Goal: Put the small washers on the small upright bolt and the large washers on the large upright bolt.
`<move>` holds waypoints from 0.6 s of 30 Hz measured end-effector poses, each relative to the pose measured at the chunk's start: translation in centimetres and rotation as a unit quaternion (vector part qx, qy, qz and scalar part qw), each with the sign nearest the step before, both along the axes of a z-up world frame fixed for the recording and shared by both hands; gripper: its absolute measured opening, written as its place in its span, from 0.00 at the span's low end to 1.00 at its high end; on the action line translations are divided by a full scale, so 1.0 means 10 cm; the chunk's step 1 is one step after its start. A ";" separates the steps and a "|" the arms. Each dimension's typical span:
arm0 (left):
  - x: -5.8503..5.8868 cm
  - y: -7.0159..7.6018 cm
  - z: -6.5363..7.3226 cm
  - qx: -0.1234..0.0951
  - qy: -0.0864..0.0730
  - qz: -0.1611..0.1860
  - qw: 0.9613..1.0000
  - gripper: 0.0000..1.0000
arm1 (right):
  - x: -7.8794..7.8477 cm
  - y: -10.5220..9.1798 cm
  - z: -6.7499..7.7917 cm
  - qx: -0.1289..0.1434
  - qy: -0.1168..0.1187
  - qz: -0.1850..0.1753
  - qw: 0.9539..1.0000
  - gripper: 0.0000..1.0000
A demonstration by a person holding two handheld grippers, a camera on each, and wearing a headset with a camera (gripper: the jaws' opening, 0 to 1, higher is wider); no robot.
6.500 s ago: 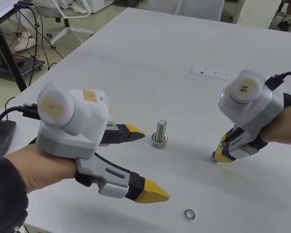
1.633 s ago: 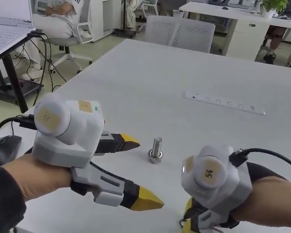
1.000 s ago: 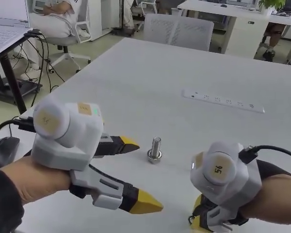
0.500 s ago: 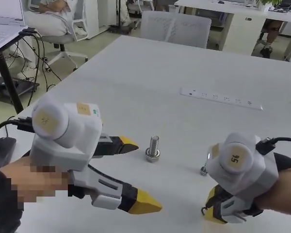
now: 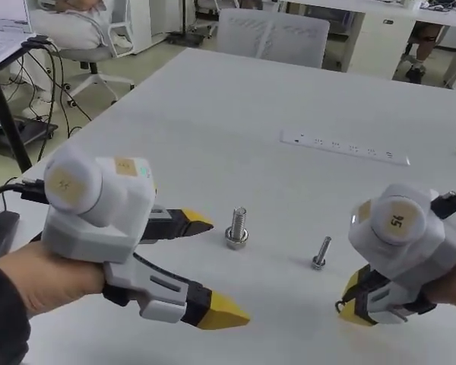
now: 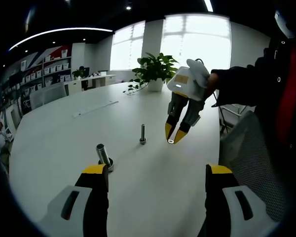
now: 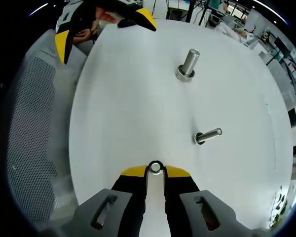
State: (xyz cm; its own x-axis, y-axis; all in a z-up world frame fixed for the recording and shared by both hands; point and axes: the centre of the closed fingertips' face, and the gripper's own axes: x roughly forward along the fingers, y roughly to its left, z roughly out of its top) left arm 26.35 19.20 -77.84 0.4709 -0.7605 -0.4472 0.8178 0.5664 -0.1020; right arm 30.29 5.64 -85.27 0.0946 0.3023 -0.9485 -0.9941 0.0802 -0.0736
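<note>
Washer [image 5: 340, 306]: a small ring, pinched at the yellow tips of the right gripper [image 5: 359, 310], down at the near right of the white table [image 5: 235, 114] in the head view. The small bolt [image 5: 320, 253] stands on its head just beyond those tips, and the large bolt [image 5: 237, 227] stands further left, near the middle. The left gripper [image 5: 213, 268] hangs at the near left, jaws wide apart with nothing between them, one tip close to the large bolt. A power strip [image 5: 346, 146] lies further back.

Over to the left gripper view: its own jaws are spread at the bottom, with the large bolt just ahead of one jaw and the small bolt beyond. The right gripper points down, the ring at its tips.

Right gripper view: the jaws are clamped on the washer, the small bolt is close ahead and the large bolt further on. The left gripper's parted tips are at the top.
</note>
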 end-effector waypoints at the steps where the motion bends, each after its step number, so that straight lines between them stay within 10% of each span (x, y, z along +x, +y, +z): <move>1: 0.00 0.00 -0.01 0.000 0.000 0.000 1.000 0.80 | 0.02 0.00 0.01 0.000 -0.001 -0.001 1.000 0.13; 18: 0.03 0.05 -0.03 -0.002 0.005 0.007 1.000 0.80 | 0.26 -0.07 0.26 0.000 -0.029 -0.007 1.000 0.13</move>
